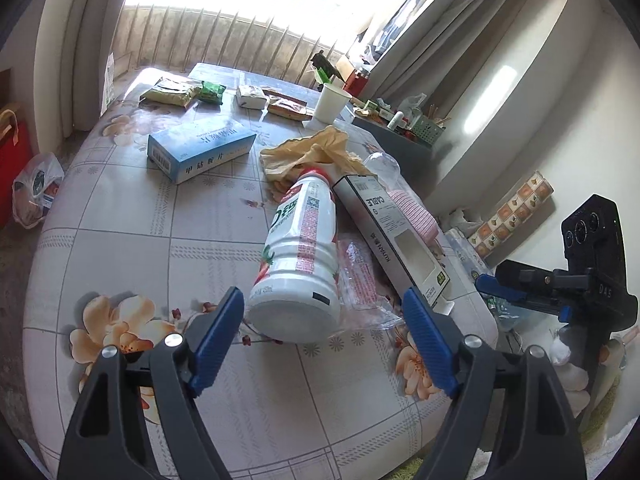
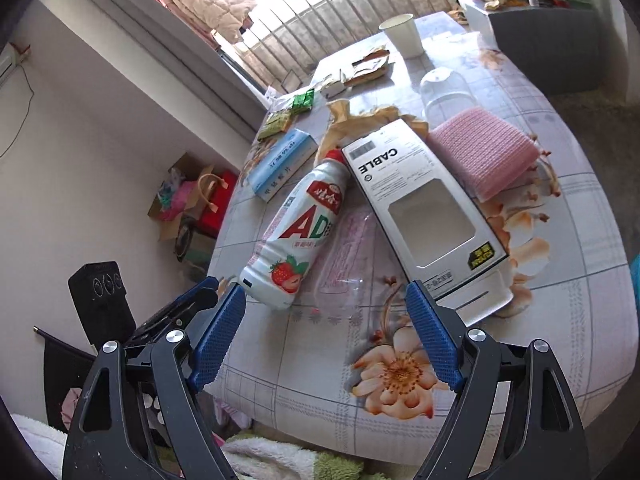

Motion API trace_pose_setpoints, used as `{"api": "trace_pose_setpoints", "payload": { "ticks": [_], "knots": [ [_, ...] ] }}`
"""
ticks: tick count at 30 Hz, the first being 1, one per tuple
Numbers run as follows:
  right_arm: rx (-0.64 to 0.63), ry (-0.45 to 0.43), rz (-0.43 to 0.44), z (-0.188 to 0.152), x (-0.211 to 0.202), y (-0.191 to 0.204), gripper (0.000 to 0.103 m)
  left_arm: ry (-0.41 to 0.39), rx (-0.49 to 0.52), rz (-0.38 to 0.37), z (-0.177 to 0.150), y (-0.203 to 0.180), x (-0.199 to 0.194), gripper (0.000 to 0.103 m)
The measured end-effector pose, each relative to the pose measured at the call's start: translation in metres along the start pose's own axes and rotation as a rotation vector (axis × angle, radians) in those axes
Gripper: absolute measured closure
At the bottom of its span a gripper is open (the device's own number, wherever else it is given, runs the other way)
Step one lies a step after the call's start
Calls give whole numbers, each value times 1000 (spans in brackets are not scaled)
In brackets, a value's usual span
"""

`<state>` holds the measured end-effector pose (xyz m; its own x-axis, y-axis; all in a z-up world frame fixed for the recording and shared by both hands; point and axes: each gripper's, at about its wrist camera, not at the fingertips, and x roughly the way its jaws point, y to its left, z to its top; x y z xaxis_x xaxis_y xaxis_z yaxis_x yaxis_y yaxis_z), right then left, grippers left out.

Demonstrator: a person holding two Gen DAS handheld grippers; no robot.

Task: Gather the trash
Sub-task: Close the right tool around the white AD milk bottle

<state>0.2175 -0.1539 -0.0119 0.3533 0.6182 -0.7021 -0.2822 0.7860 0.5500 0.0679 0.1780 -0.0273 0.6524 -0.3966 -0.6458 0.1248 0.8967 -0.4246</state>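
Our left gripper (image 1: pixel 324 308) hangs spread wide and holding nothing, its blue pads (image 1: pixel 218 340) set either side of the base of the white drink bottle (image 1: pixel 298 248) without touching it; we judge it is lined up this way so that a short push forward would bring the bottle's fat end between the pads. The bottle lies on its side on the flowered tablecloth (image 1: pixel 120 208), cap pointing away, its neck resting against a crumpled brown paper bag (image 1: pixel 312 152); a clear plastic wrapper (image 1: pixel 360 276) lies flat just beside it, partly under the long white cable box (image 1: pixel 394 236), whose far end leans over the bottle's neck, so lifting the bottle may shift the box. Farther left on the table sits a blue carton (image 1: pixel 200 148), well apart from the pile, with snack packets (image 1: pixel 172 92) and a paper cup (image 1: pixel 332 102) near the far edge; which of these count as trash we cannot say for certain.

Our right gripper (image 2: pixel 326 312) is likewise wide open and empty, hovering at the near table edge with the wrapper between its line of fingers; the pink cloth (image 2: pixel 480 152) lies beyond the box, partly under it. We judge collection has barely begun, since everything sits on the table.
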Motion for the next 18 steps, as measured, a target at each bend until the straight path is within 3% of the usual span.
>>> {"api": "trace_pose_setpoints", "payload": {
  "ticks": [6,14,18],
  "knots": [
    [4,69,14,5,29,17,27,4,7,-2,4,7,4,24],
    [67,88,80,41,60,36,27,8,-44,-31,4,21,2,24],
    [126,98,22,59,87,38,26,10,-94,-48,2,31,-1,24]
  ]
}}
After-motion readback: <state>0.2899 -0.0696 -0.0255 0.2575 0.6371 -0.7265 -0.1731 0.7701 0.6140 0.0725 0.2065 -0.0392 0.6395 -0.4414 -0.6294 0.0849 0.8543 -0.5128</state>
